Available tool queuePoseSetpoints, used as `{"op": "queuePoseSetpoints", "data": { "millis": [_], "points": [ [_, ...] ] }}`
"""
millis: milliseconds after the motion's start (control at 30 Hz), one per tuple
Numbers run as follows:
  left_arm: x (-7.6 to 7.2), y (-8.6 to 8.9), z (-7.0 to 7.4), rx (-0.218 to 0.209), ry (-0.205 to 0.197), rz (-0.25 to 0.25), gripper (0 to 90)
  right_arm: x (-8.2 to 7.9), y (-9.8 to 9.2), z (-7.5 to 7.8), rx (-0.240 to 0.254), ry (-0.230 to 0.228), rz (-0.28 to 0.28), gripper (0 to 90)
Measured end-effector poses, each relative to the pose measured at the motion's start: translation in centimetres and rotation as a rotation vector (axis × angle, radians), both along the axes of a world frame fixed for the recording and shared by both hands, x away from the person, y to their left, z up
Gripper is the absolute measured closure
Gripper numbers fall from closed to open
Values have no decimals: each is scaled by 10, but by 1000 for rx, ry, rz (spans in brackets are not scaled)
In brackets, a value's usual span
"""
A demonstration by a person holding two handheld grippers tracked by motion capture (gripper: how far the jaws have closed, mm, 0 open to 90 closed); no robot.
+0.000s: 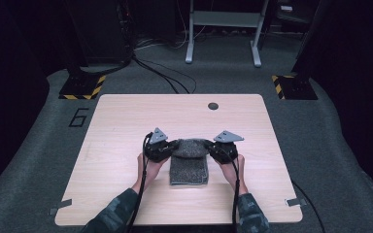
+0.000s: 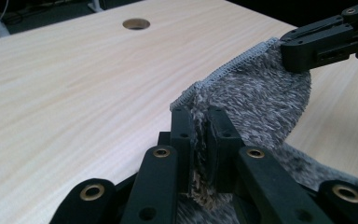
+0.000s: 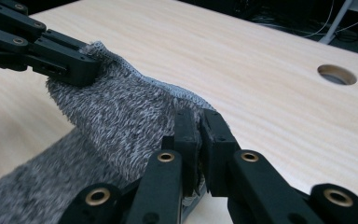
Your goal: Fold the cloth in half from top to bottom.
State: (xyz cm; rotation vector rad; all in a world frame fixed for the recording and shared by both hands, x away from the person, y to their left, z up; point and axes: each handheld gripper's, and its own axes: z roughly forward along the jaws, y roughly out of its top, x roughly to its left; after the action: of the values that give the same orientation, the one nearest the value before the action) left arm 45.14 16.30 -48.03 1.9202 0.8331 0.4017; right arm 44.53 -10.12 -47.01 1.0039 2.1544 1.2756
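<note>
A grey fuzzy towel (image 1: 189, 167) lies near the front middle of the wooden table (image 1: 121, 121). Its far part is lifted and curled over toward the person. My left gripper (image 1: 175, 145) is shut on the towel's left corner by the stitched hem (image 2: 242, 58), with pile bulging between the jaws (image 2: 198, 126). My right gripper (image 1: 210, 147) is shut on the opposite corner (image 3: 198, 130). In the left gripper view the right gripper (image 2: 317, 44) pinches the hem at upper right. In the right gripper view the left gripper (image 3: 51, 53) pinches it at upper left, above the towel (image 3: 116, 116).
A round cable hole (image 1: 213, 106) sits in the table near its far edge, right of centre. Beyond the table are stand bases with yellow-black tape (image 1: 82, 87), floor cables (image 1: 165, 73) and a white frame's legs (image 1: 223, 29). Forearms in patterned sleeves come in at the bottom.
</note>
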Motion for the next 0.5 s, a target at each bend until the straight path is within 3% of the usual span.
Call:
{"op": "queuePoseSetpoints", "data": {
  "millis": [300,367,433,467,500],
  "points": [
    [-20,2,-22,6,88,-46,751,-30,3,-18,-46,27,31,841],
    [-24,3,-24,7,115,-59,644,-40,1,-25,-51,56,38,813],
    [-30,5,-27,5,131,-70,608,-43,0,-28,-56,65,38,803],
    [-34,6,-27,5,147,-74,502,-50,-5,-29,-49,75,48,752],
    [-37,8,-27,7,150,-81,502,-50,-5,-29,-49,75,48,752]
  ]
}}
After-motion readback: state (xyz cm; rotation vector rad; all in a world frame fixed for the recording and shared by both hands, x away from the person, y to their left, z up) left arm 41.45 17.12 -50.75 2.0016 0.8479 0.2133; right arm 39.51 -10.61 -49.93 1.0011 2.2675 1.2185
